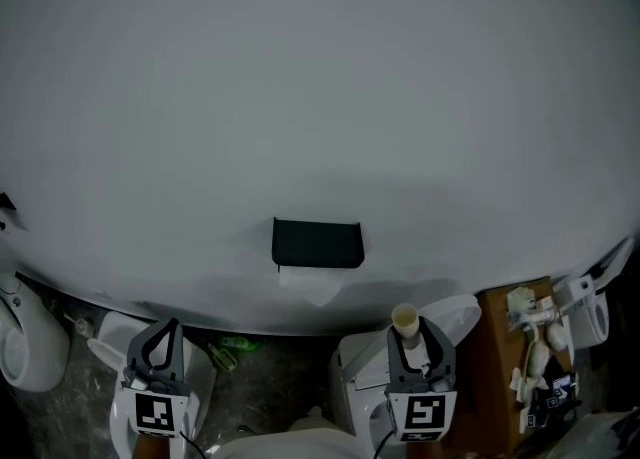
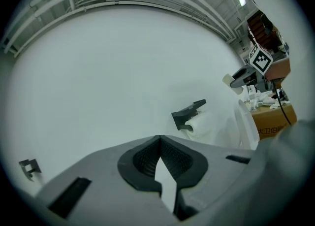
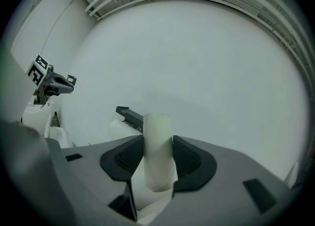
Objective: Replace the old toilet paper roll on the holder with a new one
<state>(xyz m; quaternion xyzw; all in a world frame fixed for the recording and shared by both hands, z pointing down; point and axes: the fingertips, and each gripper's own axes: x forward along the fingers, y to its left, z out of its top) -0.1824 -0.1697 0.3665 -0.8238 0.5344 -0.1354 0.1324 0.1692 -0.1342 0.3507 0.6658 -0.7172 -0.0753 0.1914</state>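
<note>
A black paper holder is fixed to the pale wall, with a white toilet paper roll hanging under it. My right gripper is shut on an empty cream cardboard tube, held upright, below and right of the holder. In the right gripper view the tube stands between the dark pads, with the holder behind it to the left. My left gripper is shut with nothing in it, low at the left. Its own view shows the holder and roll ahead to the right.
A white toilet stands below the right gripper and another white fixture by the left one. A brown cardboard box with white odds and ends stands at the right. A green item lies on the dark floor.
</note>
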